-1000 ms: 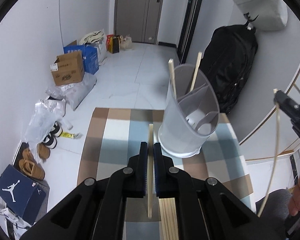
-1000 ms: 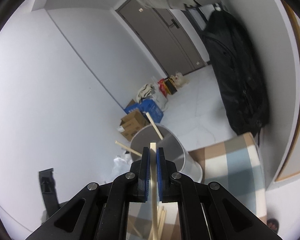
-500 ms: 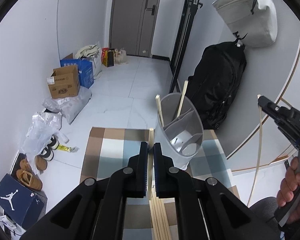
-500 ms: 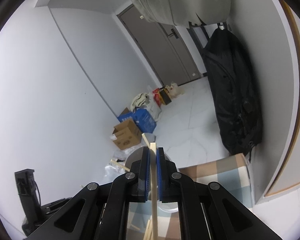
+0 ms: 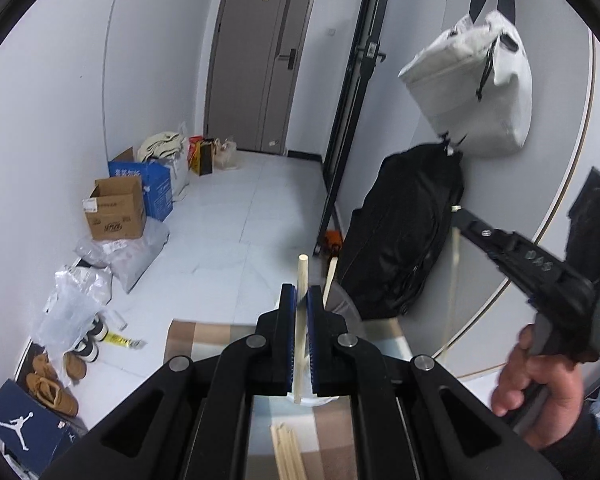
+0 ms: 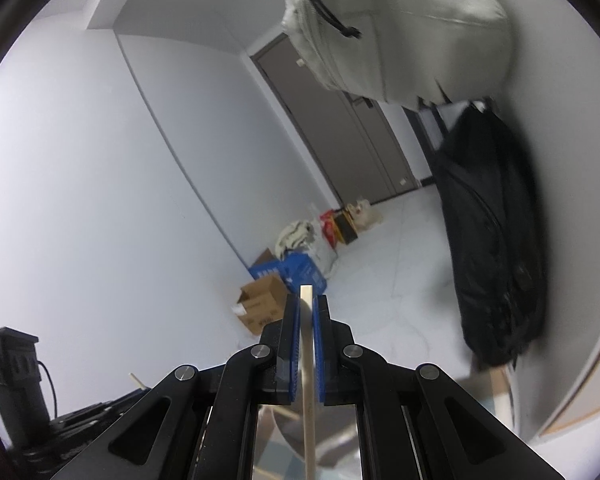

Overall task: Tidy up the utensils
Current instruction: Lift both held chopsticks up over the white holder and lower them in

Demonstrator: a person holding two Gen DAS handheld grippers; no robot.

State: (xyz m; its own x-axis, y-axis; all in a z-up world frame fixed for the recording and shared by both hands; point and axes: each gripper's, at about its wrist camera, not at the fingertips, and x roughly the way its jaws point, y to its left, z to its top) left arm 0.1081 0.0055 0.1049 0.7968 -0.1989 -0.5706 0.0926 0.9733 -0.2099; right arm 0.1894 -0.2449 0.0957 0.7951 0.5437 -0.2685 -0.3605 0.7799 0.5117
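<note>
Here each gripper, left [image 5: 301,300] and right [image 6: 307,312], clamps one upright chopstick [image 5: 299,344] between its pads.

A lived-in home entryway is showing here: a grey front door [image 5: 260,64] with a handle lock is closing off a white-tiled hall, cardboard boxes [image 5: 118,208] and shopping bags [image 5: 204,152] are lining one wall, shoes [image 5: 56,384] are sitting beside a sneaker box [image 5: 24,428], and a black garment bag [image 5: 404,240] and pale tote [image 5: 476,88] are hanging, apparently from wall hooks.
</note>
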